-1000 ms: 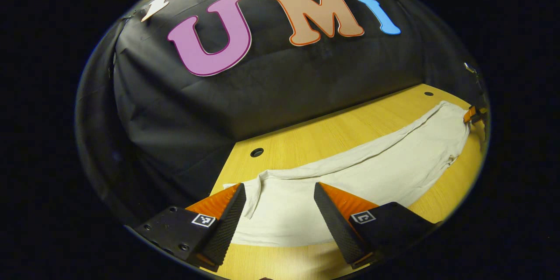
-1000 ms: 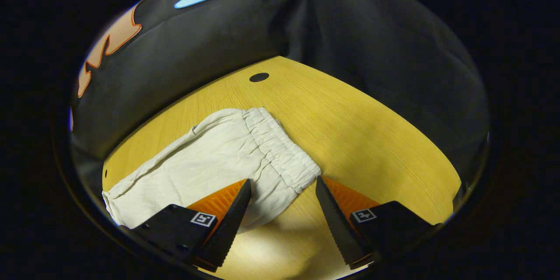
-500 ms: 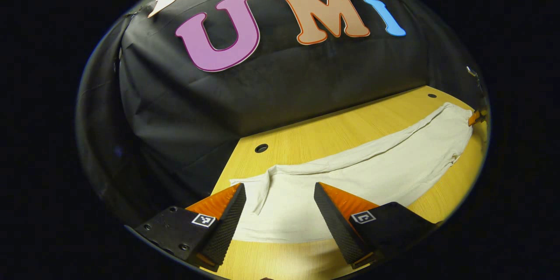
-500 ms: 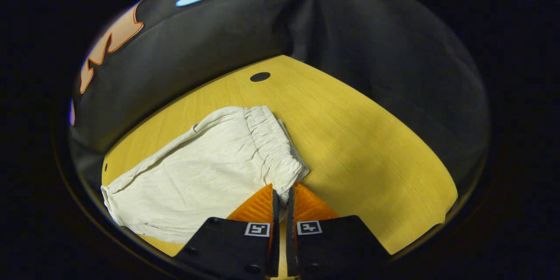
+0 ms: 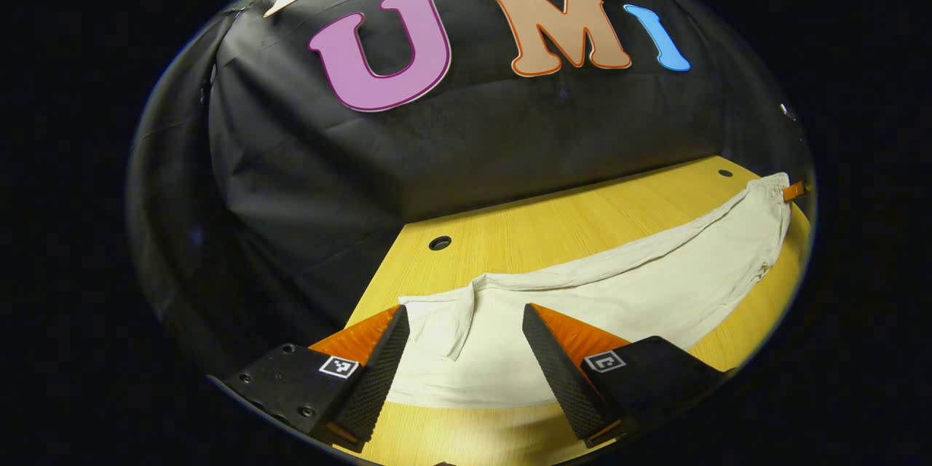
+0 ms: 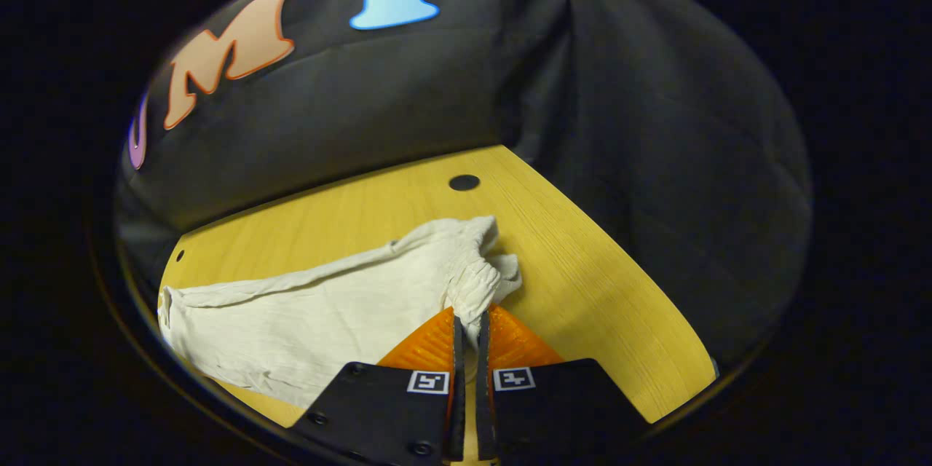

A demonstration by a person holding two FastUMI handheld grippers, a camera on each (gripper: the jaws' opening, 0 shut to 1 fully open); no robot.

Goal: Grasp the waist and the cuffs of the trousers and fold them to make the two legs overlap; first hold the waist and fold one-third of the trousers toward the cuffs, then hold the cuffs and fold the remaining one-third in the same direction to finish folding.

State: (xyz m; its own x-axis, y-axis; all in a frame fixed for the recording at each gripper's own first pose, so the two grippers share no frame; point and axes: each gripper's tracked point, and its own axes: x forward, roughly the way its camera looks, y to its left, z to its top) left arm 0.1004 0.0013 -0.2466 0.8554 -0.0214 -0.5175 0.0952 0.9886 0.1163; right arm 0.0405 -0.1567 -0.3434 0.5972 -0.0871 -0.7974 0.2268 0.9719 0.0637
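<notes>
Cream trousers (image 5: 619, 291) lie stretched across the yellow wooden table (image 5: 553, 222). In the left gripper view the cuff end (image 5: 444, 328) lies between the fingers of my left gripper (image 5: 466, 338), which is open just above it. In the right gripper view my right gripper (image 6: 467, 338) is shut on the elastic waist (image 6: 477, 284) of the trousers (image 6: 320, 313), and the waistband is bunched and lifted off the table. Far off at the right edge of the left gripper view, a bit of my right gripper (image 5: 794, 191) shows at the waist.
The black cloth wall (image 5: 451, 138) stands close behind the table. Round holes sit in the tabletop near the back corners (image 5: 439, 242) (image 6: 464, 182). Bare table (image 6: 582, 284) lies to the right of the waist.
My right gripper closed on the waistband and has lifted it, bunching the cloth. The trousers pulled slightly toward the waist end; my left gripper stays open over the cuffs.
</notes>
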